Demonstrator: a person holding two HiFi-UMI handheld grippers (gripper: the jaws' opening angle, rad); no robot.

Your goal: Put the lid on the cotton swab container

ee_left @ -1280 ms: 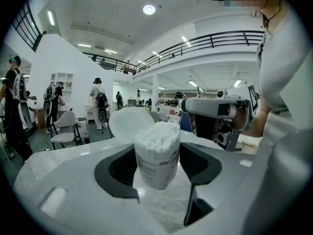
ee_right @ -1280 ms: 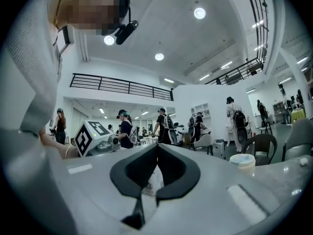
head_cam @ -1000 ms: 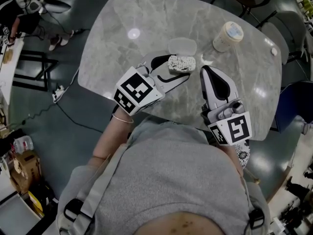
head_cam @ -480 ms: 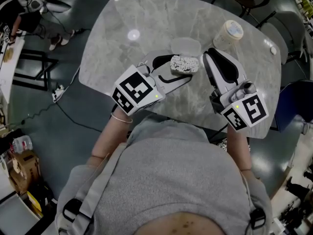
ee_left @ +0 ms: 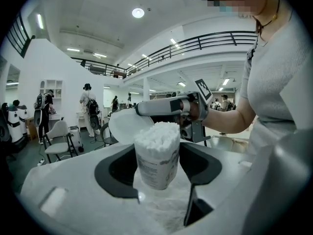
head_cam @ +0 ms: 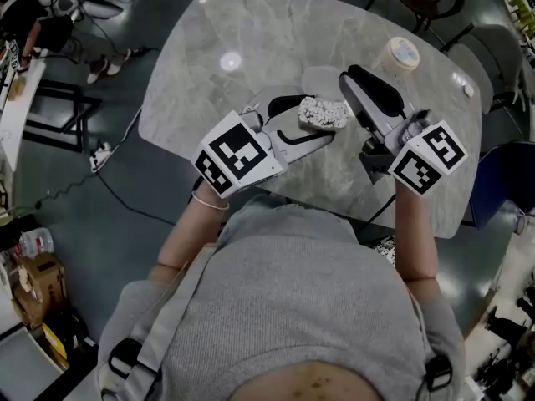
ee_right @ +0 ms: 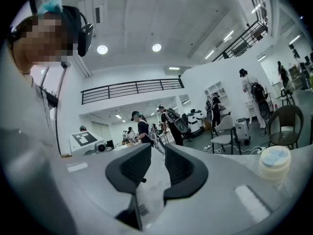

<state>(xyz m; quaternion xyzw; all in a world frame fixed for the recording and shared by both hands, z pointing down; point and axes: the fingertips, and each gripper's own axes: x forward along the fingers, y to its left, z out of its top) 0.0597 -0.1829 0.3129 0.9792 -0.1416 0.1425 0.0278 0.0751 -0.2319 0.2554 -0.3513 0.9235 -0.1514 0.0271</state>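
My left fingers (ee_left: 117, 173) pinch the swab container (ee_left: 157, 153): light, thin-walled. My right fingers (ee_right: 128, 173) nip the lid (ee_left: 126, 126) by its rim; probably flimsy, slippery, so squeeze gently

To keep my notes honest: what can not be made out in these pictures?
Container label print: left gripper view, too small, blurred.
Lid outline: right gripper view, transparent, edge-on between right gripper jaws.
Part of Lid: head view, covered by the right gripper.
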